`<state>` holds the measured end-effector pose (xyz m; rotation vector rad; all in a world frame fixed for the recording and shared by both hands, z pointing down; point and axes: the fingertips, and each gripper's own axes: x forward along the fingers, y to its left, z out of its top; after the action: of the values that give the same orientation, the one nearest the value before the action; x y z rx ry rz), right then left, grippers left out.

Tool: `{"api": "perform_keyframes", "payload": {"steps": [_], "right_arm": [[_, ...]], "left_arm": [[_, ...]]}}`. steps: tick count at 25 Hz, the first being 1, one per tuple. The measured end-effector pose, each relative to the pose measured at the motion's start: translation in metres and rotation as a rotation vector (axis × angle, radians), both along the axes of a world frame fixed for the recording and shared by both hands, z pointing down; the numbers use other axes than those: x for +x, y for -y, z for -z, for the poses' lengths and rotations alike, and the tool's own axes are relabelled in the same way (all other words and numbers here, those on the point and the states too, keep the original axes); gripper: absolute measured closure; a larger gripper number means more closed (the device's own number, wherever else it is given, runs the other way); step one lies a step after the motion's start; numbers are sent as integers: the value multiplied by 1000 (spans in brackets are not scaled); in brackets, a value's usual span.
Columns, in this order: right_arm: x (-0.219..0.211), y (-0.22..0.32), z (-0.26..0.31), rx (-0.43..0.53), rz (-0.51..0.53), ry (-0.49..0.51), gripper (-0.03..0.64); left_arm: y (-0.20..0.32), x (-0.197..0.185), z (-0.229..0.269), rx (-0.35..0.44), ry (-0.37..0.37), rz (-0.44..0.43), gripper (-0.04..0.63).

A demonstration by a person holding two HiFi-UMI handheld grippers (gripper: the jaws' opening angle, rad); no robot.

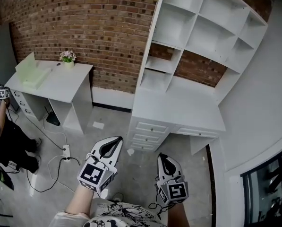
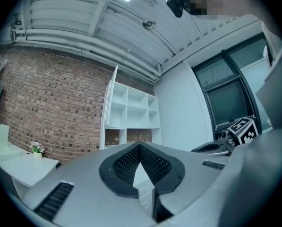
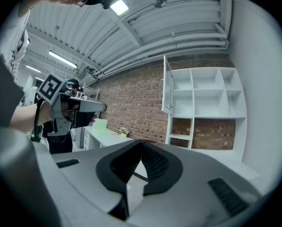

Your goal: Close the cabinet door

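Observation:
A tall white shelf cabinet (image 1: 197, 27) stands against the brick wall over a white desk. Its narrow door (image 1: 154, 18) at the upper left stands swung out, edge-on to me. The left gripper view shows the door (image 2: 110, 98) open at the shelf's left side, and so does the right gripper view (image 3: 167, 90). My left gripper (image 1: 116, 139) and right gripper (image 1: 162, 156) are held low over the floor, well short of the cabinet, both pointing toward it. Each one, left (image 2: 141, 145) and right (image 3: 141, 143), is shut with nothing between its tips.
A white desk (image 1: 60, 82) with a potted plant (image 1: 67, 56) and a pale green box (image 1: 32, 72) stands at the left. A drawer unit (image 1: 148, 131) sits under the cabinet's desk top. A power strip (image 1: 65, 150) and cables lie on the floor. A person (image 1: 4, 131) stands far left.

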<state>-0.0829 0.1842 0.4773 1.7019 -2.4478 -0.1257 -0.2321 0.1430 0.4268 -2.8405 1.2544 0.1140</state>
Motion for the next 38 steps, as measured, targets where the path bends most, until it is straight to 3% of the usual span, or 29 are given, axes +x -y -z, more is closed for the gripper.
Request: {"api": "perform_keyframes", "payload": {"steps": [13, 19, 24, 28, 32, 38], "right_arm": [[15, 126, -2, -23, -46, 49, 609], [44, 200, -7, -15, 23, 55, 609], [77, 270, 10, 9, 118, 49, 609], [114, 325, 19, 7, 176, 55, 609], [130, 378, 33, -7, 223, 55, 609], [135, 428, 36, -13, 275, 37, 609]], "left_arm": [[130, 20, -6, -29, -4, -25, 583], [193, 42, -9, -19, 11, 40, 583], [253, 67, 10, 33, 26, 140, 583], [298, 92, 20, 31, 38, 209, 583], [343, 107, 40, 33, -12, 263, 583], [387, 119, 57, 25, -81, 257, 583]]}}
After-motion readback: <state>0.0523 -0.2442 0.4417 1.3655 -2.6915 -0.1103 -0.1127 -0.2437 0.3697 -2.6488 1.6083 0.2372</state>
